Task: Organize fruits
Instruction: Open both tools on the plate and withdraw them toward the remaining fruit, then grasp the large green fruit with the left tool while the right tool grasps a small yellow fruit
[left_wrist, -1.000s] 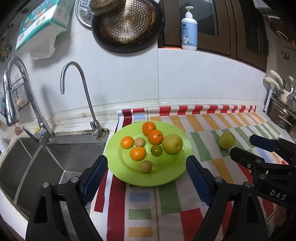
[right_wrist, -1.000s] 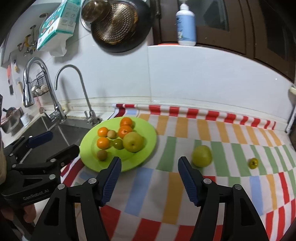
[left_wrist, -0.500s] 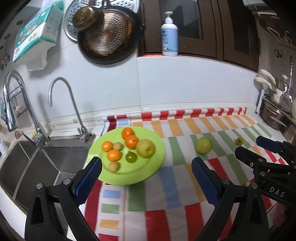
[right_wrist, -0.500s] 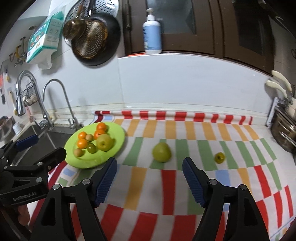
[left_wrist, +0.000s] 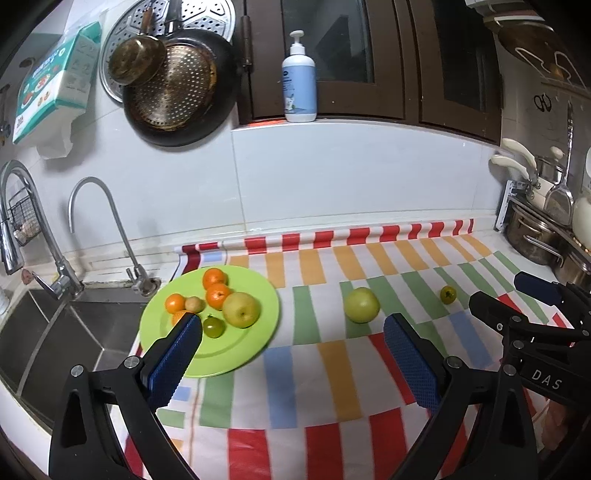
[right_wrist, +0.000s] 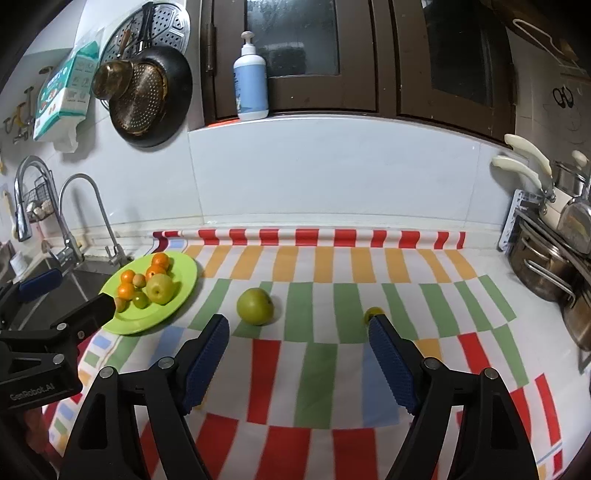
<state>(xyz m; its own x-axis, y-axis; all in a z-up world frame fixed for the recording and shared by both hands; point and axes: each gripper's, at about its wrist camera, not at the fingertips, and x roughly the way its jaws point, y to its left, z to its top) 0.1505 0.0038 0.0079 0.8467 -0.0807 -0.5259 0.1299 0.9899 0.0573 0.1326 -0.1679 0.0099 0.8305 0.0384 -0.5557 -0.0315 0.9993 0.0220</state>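
Most of the fruit already sits on the green plate (left_wrist: 255, 339) at the left end of the striped cloth (left_wrist: 325, 369), hard by the sink (left_wrist: 70, 325): several oranges (left_wrist: 218, 296), a yellow-green apple (left_wrist: 241, 309) and a few smaller pieces. Two pieces lie loose on the cloth, so I judge the sorting is not finished: a large green apple (right_wrist: 255, 306) near the middle of the worktop, and a small green fruit (right_wrist: 372, 313) further toward the right end, near the pots (right_wrist: 543, 273). Both tools are empty, with their blue pads spread wide. The right gripper (right_wrist: 298, 358) hovers over the front of the cloth with the large green apple just ahead of it, a little left of its centre line, and the small fruit peeping over the tip of its right finger. The left gripper (left_wrist: 293, 350) hangs in front of the plate, its left pad overlapping the plate's fruit in that view, and the large green apple (left_wrist: 362, 305) lies ahead and to its right. The right hand looks the nearer to both strays (the apple is round, so no long axis matters). A short forward reach, nudged slightly left, should bracket the apple.
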